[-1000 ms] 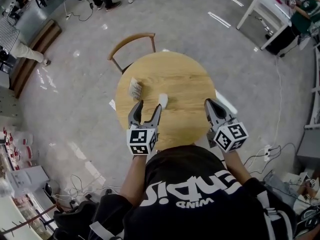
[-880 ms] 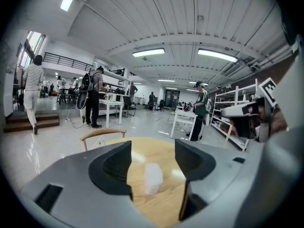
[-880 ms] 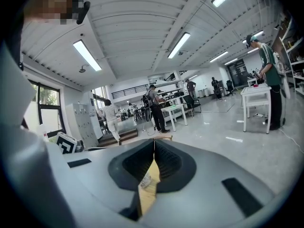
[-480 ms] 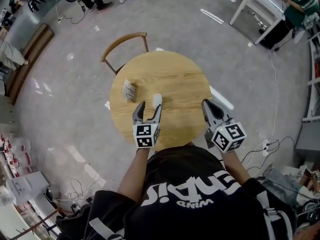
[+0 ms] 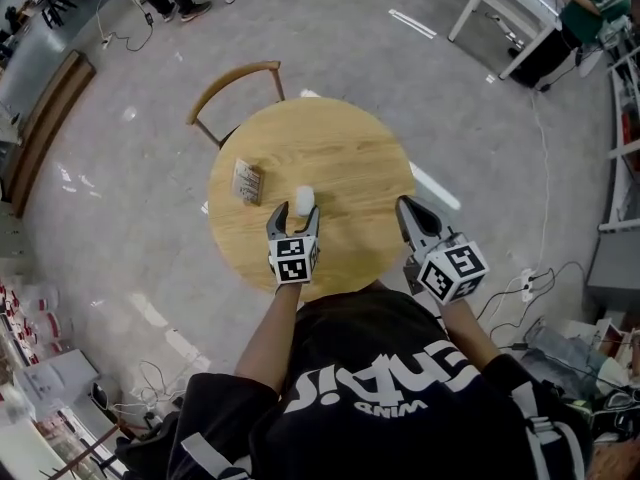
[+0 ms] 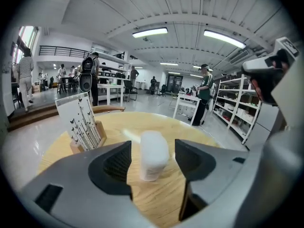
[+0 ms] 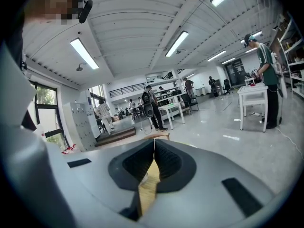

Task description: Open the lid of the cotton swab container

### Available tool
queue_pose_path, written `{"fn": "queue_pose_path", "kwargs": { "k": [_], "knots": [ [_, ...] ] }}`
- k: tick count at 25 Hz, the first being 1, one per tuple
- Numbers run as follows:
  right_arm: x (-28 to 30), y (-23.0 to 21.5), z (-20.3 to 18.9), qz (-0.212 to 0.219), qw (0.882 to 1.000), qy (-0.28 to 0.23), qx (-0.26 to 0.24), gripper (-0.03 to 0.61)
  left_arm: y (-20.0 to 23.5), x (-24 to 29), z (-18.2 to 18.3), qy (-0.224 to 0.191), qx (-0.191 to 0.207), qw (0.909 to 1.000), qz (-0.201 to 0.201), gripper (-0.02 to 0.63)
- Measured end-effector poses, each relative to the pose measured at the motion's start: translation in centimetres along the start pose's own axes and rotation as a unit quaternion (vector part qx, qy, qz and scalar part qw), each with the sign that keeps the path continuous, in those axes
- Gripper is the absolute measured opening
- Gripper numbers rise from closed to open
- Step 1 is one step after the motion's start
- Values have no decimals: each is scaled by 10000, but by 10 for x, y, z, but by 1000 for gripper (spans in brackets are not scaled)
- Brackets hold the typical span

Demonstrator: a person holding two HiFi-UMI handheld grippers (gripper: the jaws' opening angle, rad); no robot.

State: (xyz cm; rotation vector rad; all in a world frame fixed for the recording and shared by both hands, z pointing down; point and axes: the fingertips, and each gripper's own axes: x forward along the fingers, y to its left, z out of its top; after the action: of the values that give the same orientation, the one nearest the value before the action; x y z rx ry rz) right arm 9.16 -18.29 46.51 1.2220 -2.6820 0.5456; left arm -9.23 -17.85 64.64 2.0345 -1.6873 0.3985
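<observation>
On the worktop [image 5: 345, 153], your left hand-held gripper [image 5: 294, 214] has sunk until the white cotton swab container [image 6: 153, 155] stands between its parted jaws, ungripped (lid seemingly still on), while your right hand-held gripper [image 7: 153, 161] stays shut, empty.

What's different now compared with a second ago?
The left gripper has sunk toward the table and closed in on the white cotton swab container, which now shows in the gap between its open jaws, ungripped. The right gripper stayed shut at the table's edge; the card stand is unmoved.
</observation>
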Motion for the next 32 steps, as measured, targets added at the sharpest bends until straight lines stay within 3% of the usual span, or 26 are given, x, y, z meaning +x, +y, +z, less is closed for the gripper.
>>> {"fn": "queue_pose_path", "kwargs": {
  "k": [15, 19, 32],
  "knots": [
    [0, -19, 1, -197, 9998, 45, 52, 2, 8, 48, -42, 583, 156, 9981, 92, 281],
    [-1, -24, 1, -248, 9996, 71, 67, 2, 8, 60, -56, 594, 187, 9979, 202, 281],
    [3, -29, -2, -278, 9994, 171, 100, 3, 11, 67, -52, 540, 196, 9975, 403, 261]
  ]
}}
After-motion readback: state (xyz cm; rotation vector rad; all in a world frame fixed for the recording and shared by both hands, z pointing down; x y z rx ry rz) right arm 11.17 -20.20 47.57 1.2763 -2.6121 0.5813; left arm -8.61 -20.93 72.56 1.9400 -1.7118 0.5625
